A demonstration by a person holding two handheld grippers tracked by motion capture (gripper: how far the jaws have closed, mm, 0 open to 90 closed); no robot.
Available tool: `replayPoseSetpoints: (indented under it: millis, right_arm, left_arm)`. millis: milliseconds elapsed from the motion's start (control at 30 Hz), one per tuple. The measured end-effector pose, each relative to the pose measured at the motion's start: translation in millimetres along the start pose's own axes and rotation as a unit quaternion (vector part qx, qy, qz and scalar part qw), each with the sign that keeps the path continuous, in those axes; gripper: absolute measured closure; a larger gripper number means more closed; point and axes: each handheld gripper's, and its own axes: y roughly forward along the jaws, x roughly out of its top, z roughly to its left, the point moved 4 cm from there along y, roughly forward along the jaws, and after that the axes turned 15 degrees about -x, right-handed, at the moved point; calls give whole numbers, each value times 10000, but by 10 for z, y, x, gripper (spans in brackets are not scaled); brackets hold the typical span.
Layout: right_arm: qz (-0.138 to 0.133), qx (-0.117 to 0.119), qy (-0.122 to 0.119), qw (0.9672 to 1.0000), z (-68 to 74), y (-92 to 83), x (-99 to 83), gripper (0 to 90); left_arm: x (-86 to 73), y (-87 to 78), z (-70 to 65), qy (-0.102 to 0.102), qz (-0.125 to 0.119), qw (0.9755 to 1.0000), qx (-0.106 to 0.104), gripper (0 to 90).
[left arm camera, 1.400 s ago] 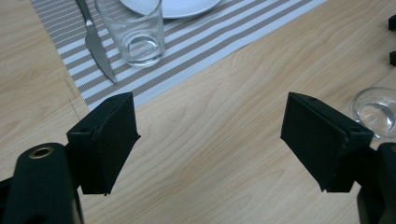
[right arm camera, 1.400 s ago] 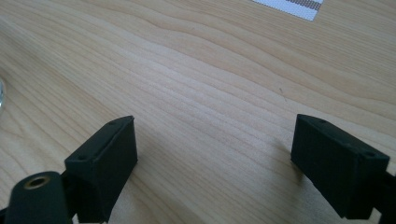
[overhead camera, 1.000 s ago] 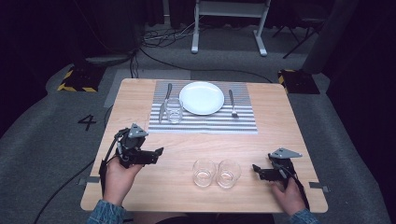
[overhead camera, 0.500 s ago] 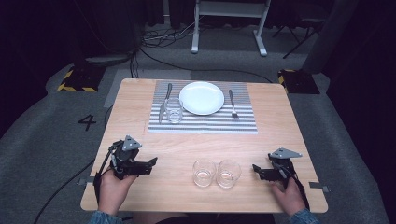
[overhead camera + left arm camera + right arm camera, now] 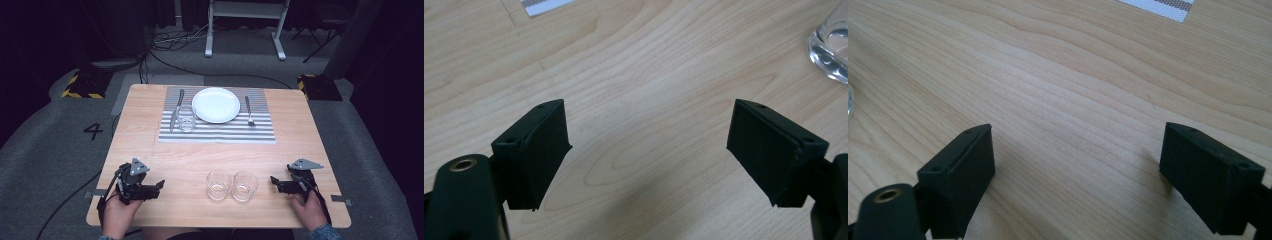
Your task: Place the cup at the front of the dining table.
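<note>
Both grippers are parted and empty. The left gripper [image 5: 159, 186], jaws just widened, is best guided level toward the near glass [image 5: 218, 184], straddling it squarely; the right gripper [image 5: 274, 181] waits beside the other glass [image 5: 245, 185].

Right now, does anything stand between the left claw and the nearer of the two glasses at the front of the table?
Nothing visible does. Bare table lies between the open, empty left claw and the nearer glass. The second glass stands beyond it.
</note>
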Motion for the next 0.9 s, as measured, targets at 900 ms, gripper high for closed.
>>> replayPoseSetpoints:
  millis: [900]
  right_arm:
    - [2, -10, 6, 10000, 2, -1, -1, 146]
  left_arm:
    - [-449, 188, 96, -131, 437, 9986, -276, 154]
